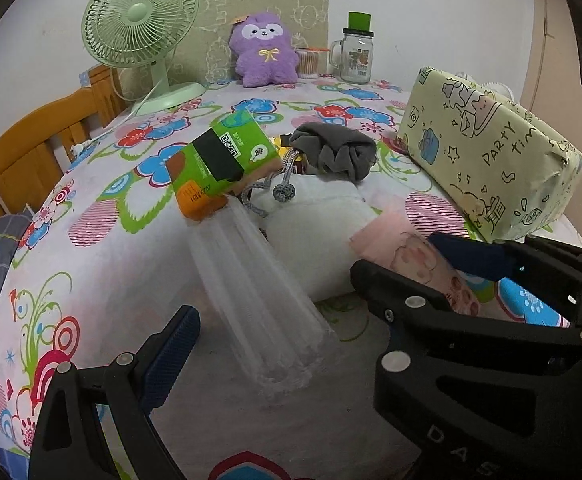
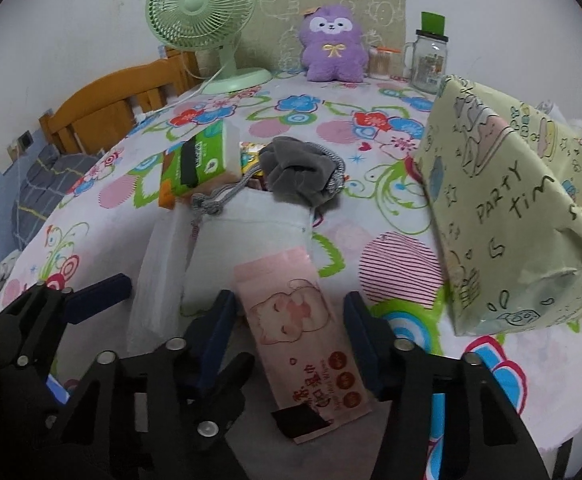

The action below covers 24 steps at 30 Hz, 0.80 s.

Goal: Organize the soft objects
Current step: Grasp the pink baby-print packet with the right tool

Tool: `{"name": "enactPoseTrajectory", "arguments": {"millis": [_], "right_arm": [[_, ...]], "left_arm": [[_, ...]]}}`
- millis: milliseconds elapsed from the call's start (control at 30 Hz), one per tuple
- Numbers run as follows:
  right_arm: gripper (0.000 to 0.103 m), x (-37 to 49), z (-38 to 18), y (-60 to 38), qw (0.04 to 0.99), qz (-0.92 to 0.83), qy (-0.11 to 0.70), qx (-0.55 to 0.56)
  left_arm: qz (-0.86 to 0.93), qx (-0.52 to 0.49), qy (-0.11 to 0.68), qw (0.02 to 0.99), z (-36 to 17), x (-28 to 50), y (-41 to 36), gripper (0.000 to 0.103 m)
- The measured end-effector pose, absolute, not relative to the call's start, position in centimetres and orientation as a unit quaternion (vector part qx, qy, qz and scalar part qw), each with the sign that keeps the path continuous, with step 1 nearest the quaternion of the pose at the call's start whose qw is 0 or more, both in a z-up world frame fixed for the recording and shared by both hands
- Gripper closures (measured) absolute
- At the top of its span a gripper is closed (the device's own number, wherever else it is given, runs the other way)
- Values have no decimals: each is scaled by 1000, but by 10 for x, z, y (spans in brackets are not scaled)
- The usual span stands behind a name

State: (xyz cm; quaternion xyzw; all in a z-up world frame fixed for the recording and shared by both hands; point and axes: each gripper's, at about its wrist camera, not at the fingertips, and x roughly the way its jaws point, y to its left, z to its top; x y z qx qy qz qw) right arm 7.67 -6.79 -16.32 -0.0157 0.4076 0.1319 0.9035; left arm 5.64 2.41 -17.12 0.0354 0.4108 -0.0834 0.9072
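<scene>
The right hand-held gripper [image 2: 289, 322] is being held with its jaws apart on either side of a pink wet-wipes pack [image 2: 305, 340], which is lying flat near the front edge of the surface [image 2: 403, 276]; whether the blue pads [image 2: 357, 320] are touching the pack cannot be told. In the left wrist view the same pink pack [image 1: 419, 264] is being seen between the right hand-held gripper's fingers.

The left hand-held gripper [image 1: 275, 292] is being held wide open over a clear plastic sleeve [image 1: 251, 292], which is lying lengthwise toward the front edge, just left of a white pouch [image 1: 315, 232]. The sleeve's far end is touching a green and orange tissue pack [image 1: 223, 164], which is being propped tilted near the middle of the surface. A grey drawstring bag [image 1: 335, 152] is lying crumpled just right of the tissue pack, at the far end of the white pouch, with its cord [image 1: 283, 184] trailing over the pouch.

A box wrapped in pale yellow cartoon paper [image 1: 491, 148] is standing along the right edge. At the back edge, a purple plush toy [image 1: 263, 50] is being leaned against a cardboard sheet [image 1: 219, 20], with a green desk fan [image 1: 139, 20] toward the back left corner and a glass mug jar with a green lid [image 1: 357, 54] to the plush's right. A flowered cloth is covering the surface.
</scene>
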Motion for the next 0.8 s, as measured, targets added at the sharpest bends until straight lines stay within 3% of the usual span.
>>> {"name": "enactPoseTrajectory", "arguments": {"millis": [300, 633, 800], "right_arm": [[59, 76, -161, -69, 902, 139, 408, -15], [59, 77, -147, -68, 912, 134, 388, -16], [59, 85, -143, -63, 913, 135, 384, -16]], "left_arm": [[-76, 36, 409, 909, -169, 58, 25, 6], [-61, 28, 397, 915, -156, 64, 32, 7], [-57, 28, 403, 913, -159, 71, 38, 12]]}}
